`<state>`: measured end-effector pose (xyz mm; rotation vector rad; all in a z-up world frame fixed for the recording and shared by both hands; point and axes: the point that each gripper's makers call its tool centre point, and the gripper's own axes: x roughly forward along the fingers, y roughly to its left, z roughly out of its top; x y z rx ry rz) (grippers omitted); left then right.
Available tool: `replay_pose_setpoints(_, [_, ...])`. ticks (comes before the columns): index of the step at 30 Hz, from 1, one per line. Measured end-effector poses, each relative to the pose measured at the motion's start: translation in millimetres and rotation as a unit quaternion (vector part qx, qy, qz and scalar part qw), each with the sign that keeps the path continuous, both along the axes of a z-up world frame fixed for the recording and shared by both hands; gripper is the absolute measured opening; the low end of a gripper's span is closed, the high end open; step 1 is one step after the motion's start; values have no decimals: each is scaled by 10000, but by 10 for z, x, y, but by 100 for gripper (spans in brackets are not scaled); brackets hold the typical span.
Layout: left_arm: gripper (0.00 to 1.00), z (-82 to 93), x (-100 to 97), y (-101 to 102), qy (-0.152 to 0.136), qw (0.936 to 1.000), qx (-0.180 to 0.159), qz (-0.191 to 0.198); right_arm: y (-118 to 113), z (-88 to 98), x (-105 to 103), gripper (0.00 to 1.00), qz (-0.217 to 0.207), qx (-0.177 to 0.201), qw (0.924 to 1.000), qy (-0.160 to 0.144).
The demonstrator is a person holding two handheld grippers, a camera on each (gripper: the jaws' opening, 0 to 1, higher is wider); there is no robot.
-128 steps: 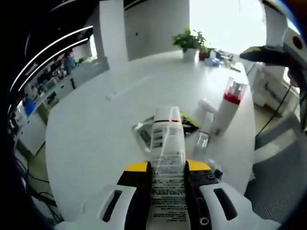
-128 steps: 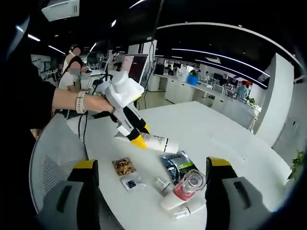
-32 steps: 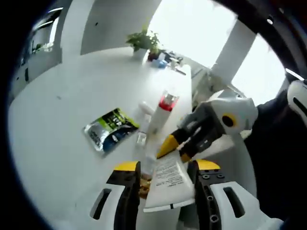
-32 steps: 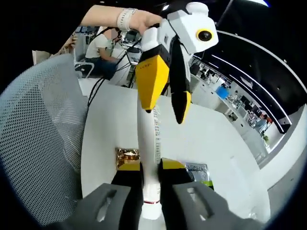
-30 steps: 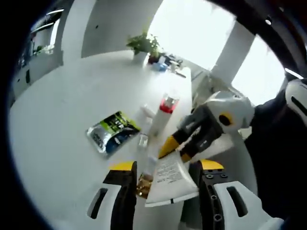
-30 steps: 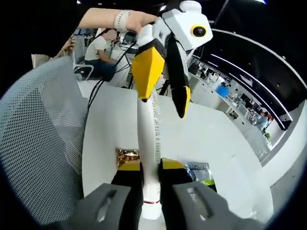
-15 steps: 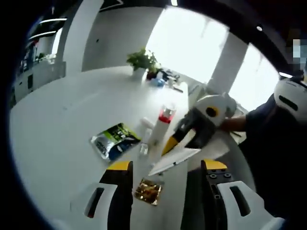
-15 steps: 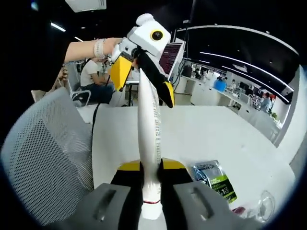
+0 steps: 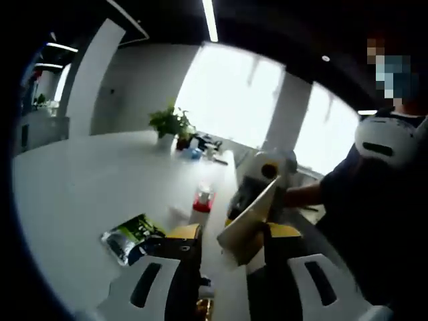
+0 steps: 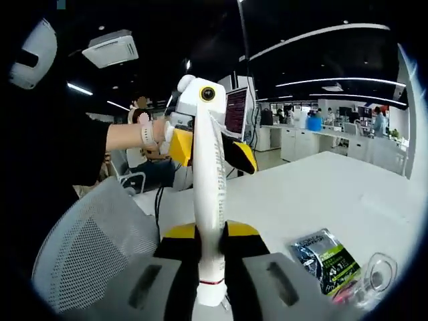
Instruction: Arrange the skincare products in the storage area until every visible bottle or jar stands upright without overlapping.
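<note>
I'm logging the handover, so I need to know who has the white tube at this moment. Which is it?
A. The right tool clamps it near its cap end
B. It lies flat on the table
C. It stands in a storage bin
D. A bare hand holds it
A: in the right gripper view the right tool is shut on the white tube near its cap, while the left tool sits open around its far end.

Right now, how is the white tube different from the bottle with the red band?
The tube is up in the air, pinched in the right claw; the bottle stands on the table with nothing holding it. The tube is flat at its far end and covered in small print; the bottle is round, with a clear top above its red band. Both are mostly white.
</note>
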<state>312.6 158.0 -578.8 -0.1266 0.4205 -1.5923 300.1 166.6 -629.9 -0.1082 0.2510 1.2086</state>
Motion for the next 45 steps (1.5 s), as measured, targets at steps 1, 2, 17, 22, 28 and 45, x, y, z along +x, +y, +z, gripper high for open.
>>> replay_pose_setpoints(1, [30, 15, -15, -16, -15, 10000, -60, -44, 4, 21, -25, 11, 26, 171, 9997, 181])
replay_pose_setpoints(2, [27, 19, -29, -27, -26, 9999, -79, -82, -1, 36, -23, 11, 15, 238, 9996, 180])
replay_pose_setpoints(17, [18, 125, -69, -259, 171, 9974, -591, -366, -62, 112, -165, 11, 261, 966, 9915, 837])
replay_pose_setpoints(22, [16, 112, -65, -286, 296, 9969, -611, -399, -87, 99, -199, 13, 263, 1042, 9893, 987])
replay_pose_setpoints(28, [13, 62, -38, -371, 451, 9980, -390, -228, -150, 46, -211, 16, 128, 837, 9912, 1019])
replay_pose_setpoints(45, [5, -26, -86, -725, -340, 9993, 129, 23, -433, -161, -67, 24, -311, -696, 9954, 582])
